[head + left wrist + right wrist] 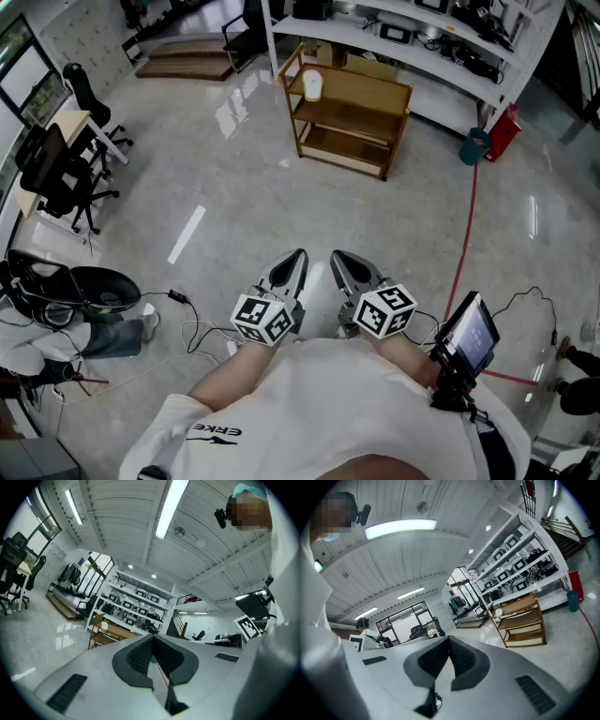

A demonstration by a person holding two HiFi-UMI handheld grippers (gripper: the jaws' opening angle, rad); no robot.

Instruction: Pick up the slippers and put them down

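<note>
Nearest the lens, along the bottom of the frame: a white T-shirt (356,412), with both forearms stretched out ahead. Just above it, at centre: left gripper (296,258) and right gripper (339,260) side by side, close but not touching. Both clenched tip to tip on nothing, both aimed roughly level toward the top of the frame.

No slippers plainly in sight. Possibly the pale object (312,84) on the top tier of the wooden rack (349,112) at upper centre, well apart from both grippers and too small to tell.

Judged as the very start, with nothing picked up and the walk-in yet to come.

To do this step well:
- Find the slippers first, then cross the bare floor (234,197) toward them.
- Stay clear of the red cable (466,234) right of centre and the black cables (187,328) at lower left.
- Spread the jaws well before arrival, not at the last instant.
- Come in low and level, and close on a strap or rim rather than the flat sole. Soft footwear probably sags and slips.
- Lift straight up, set down flat, and release only once the sole rests.
</note>
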